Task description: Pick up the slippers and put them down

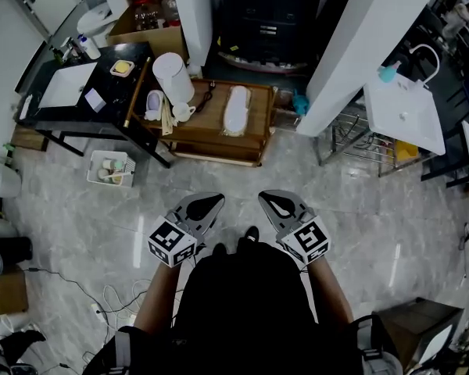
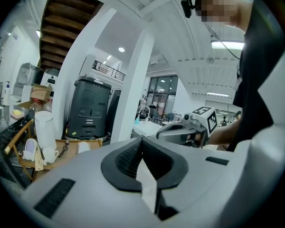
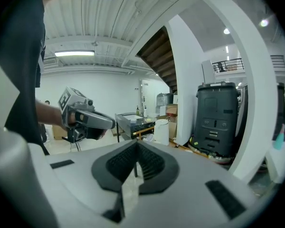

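Observation:
One white slipper [image 1: 237, 109] lies flat on a low wooden platform [image 1: 254, 143] ahead of me; in the left gripper view the slipper [image 2: 84, 147] shows end-on. A second, pale lavender slipper [image 1: 154, 104] stands at the platform's left end beside a tall white jug [image 1: 172, 76]. My left gripper [image 1: 216, 197] and right gripper [image 1: 264, 194] are held side by side over the marble floor, well short of the platform. Both are shut with nothing between the jaws, as the left gripper [image 2: 142, 139] and right gripper [image 3: 136, 142] views show.
A black table [image 1: 133, 53] stands at the left, with a white basket [image 1: 111, 168] on the floor in front of it. White pillars [image 1: 191, 14] [image 1: 359, 53] flank a black machine [image 1: 273, 22]. A wire rack [image 1: 352, 143] and a white sink [image 1: 406, 112] are at the right. Cables [image 1: 109, 295] lie near my feet.

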A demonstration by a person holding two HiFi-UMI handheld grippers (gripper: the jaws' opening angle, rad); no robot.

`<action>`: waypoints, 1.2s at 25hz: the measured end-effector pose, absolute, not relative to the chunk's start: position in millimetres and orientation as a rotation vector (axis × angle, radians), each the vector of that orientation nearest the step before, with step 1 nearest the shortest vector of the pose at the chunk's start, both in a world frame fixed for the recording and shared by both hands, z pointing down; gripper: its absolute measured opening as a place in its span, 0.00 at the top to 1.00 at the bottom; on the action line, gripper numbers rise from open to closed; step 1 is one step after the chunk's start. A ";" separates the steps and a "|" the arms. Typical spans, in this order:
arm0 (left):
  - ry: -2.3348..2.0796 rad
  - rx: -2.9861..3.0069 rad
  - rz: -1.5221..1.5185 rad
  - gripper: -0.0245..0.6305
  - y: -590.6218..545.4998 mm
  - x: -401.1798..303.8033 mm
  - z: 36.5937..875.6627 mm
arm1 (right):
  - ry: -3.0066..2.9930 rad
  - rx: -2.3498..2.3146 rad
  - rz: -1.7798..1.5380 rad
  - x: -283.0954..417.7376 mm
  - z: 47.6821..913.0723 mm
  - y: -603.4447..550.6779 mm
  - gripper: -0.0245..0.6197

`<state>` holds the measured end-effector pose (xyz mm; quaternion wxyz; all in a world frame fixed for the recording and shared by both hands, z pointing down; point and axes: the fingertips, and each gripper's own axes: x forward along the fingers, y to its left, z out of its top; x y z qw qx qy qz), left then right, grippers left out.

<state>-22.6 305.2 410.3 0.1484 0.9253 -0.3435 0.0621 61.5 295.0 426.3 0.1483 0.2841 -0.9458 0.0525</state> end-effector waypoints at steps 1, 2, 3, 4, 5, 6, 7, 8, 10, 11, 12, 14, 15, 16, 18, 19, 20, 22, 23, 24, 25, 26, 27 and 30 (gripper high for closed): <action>-1.000 2.657 0.178 0.95 302.2 -18.3 408.9 | -2.728 0.807 0.153 65.7 426.2 291.6 0.95; -1.013 2.653 0.179 0.95 299.7 -14.7 408.2 | -2.733 0.794 0.158 69.5 427.1 289.0 0.95; -1.026 2.648 0.182 0.95 298.0 -12.0 408.5 | -2.736 0.780 0.162 72.5 429.0 287.2 0.95; -1.040 2.641 0.185 0.95 297.0 -10.1 409.7 | -2.741 0.766 0.164 74.9 431.6 285.5 0.95; -1.053 2.634 0.190 0.95 296.2 -8.9 411.6 | -2.746 0.754 0.163 76.9 434.9 283.7 0.95; -1.066 2.626 0.193 0.95 295.5 -8.0 413.9 | -2.748 0.743 0.162 78.5 438.3 281.9 0.95; -1.077 2.617 0.196 0.95 295.2 -7.3 416.6 | -2.747 0.733 0.161 80.1 441.5 280.8 0.95; -1.086 2.604 0.199 0.95 295.7 -6.8 419.7 | -2.745 0.725 0.163 81.5 444.1 280.9 0.95; -1.093 2.577 0.202 0.95 296.9 -5.6 425.2 | -2.729 0.710 0.173 84.8 447.5 283.1 0.95; -1.093 2.568 0.200 0.95 296.3 -3.9 426.8 | -2.717 0.704 0.181 87.3 448.6 283.8 0.95; -1.091 2.566 0.198 0.95 294.5 -1.3 427.4 | -2.715 0.702 0.188 89.8 449.1 283.3 0.95; -1.084 2.575 0.191 0.95 287.2 5.6 426.2 | -2.736 0.707 0.197 93.8 450.6 278.5 0.95; -1.079 2.581 0.187 0.95 282.6 9.0 425.2 | -2.740 0.712 0.200 95.7 451.9 275.3 0.95; -1.071 2.586 0.185 0.95 278.2 12.1 424.8 | -2.739 0.716 0.203 97.2 452.4 272.2 0.95; -1.051 2.589 0.183 0.95 270.8 16.5 427.0 | -2.734 0.726 0.207 99.3 451.9 267.3 0.95; -1.043 2.588 0.184 0.95 267.4 17.7 429.3 | -2.732 0.730 0.206 100.2 451.6 264.9 0.95; -1.036 2.586 0.186 0.95 263.4 18.2 431.7 | -2.730 0.735 0.203 101.0 451.4 261.9 0.95; -1.020 2.589 0.190 0.95 252.1 19.2 435.8 | -2.724 0.753 0.200 103.2 452.7 253.2 0.95; -1.007 2.593 0.191 0.95 245.1 20.1 437.4 | -2.713 0.767 0.204 105.2 454.7 248.0 0.95; -0.992 2.597 0.191 0.95 237.9 21.4 438.5 | -2.696 0.781 0.214 107.9 457.7 243.0 0.95; -0.976 2.601 0.190 0.95 230.3 22.9 439.0 | -2.677 0.796 0.226 110.7 460.4 237.8 0.95; -0.960 2.606 0.187 0.95 222.6 24.3 438.8 | -2.666 0.811 0.235 112.5 461.1 232.3 0.95; -0.947 2.610 0.184 0.95 214.9 25.4 438.2 | -2.666 0.825 0.241 113.1 459.8 226.4 0.95; -0.920 2.623 0.181 0.95 190.0 25.7 436.0 | -2.671 0.849 0.257 111.3 456.3 205.9 0.95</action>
